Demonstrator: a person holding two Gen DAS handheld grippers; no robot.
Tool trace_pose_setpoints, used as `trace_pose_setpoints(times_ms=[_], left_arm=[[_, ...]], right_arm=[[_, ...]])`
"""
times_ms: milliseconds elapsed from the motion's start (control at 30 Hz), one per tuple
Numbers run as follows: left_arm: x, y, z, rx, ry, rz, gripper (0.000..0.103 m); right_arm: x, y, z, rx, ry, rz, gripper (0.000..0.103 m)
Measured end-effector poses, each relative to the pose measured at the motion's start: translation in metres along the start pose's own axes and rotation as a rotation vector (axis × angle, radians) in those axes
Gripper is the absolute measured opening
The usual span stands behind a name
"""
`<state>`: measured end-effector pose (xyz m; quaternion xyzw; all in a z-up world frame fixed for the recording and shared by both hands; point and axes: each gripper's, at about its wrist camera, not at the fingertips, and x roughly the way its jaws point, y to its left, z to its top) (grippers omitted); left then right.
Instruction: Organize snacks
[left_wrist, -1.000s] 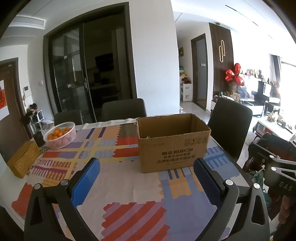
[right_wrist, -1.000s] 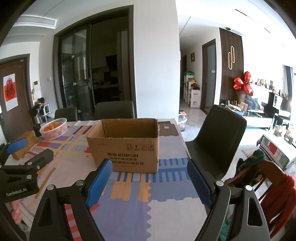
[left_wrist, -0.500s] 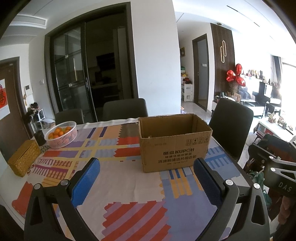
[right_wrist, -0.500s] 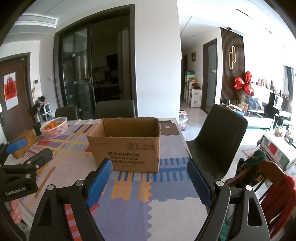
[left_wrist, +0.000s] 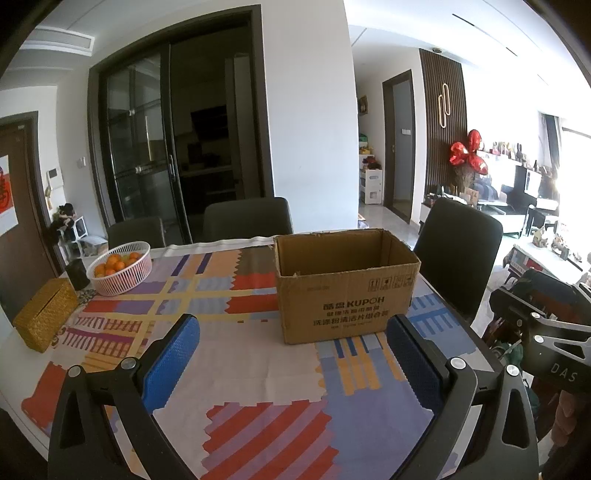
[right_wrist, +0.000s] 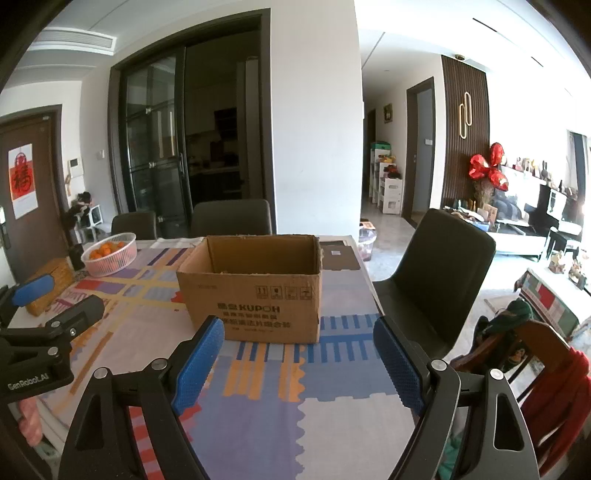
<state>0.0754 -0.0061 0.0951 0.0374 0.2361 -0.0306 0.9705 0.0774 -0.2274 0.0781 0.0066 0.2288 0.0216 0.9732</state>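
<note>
An open brown cardboard box (left_wrist: 345, 284) (right_wrist: 255, 288) marked KUPOH stands on the table's patterned cloth (left_wrist: 236, 354); its inside looks empty from here. No snack packets show in either view. My left gripper (left_wrist: 291, 328) hangs open above the cloth, short of the box and a little to its left, with nothing between its blue pads (left_wrist: 170, 362). My right gripper (right_wrist: 297, 332) is open too, straight in front of the box, with nothing between its fingers. Each gripper's black body shows at the edge of the other's view.
A white basket of oranges (left_wrist: 120, 267) (right_wrist: 109, 254), a woven yellow tissue box (left_wrist: 46, 314) and a small dark cup (left_wrist: 77, 273) stand at the table's far left. Dark chairs (left_wrist: 458, 254) (right_wrist: 439, 273) ring the table. Clothes hang on a wooden chair (right_wrist: 532, 369) at the right.
</note>
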Motion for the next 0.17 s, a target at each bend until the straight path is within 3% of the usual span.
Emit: trace_pose_setpoints(times_ms=[167], left_arm=[[0.0, 0.0005, -0.0002, 0.0, 0.002, -0.001, 0.103]], right_arm=[[-0.0006, 0.0002, -0.0002, 0.0, 0.0, 0.002, 0.084]])
